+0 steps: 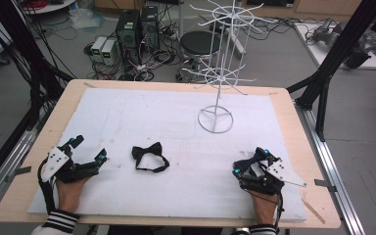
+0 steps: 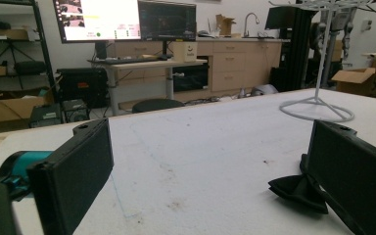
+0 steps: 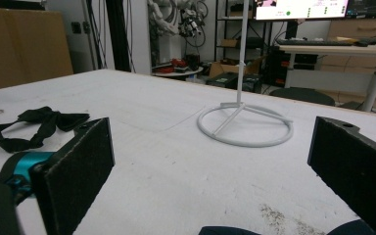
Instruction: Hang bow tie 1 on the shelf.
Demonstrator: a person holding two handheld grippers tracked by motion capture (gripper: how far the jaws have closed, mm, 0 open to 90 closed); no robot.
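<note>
A black bow tie [image 1: 147, 157] with its strap lies flat on the white mat [image 1: 127, 117], near the front centre. My left gripper [image 1: 90, 149] rests on the mat a short way left of it, open and holding nothing. In the left gripper view [image 2: 215, 176] the bow tie [image 2: 296, 188] lies just inside the right jaw, which partly hides it. My right gripper [image 1: 248, 160] sits at the front right, open and empty. The right gripper view [image 3: 210, 171] has the bow tie [image 3: 39, 125] off to the left, beyond the left jaw.
A white wire display rack [image 1: 216, 73] with spoked hooks stands on its ring base [image 1: 215, 120] at the back centre-right of the mat, and the base [image 3: 245, 125] lies ahead of my right gripper. Beyond the table edge [image 1: 176, 84] are computers, cables and a stool.
</note>
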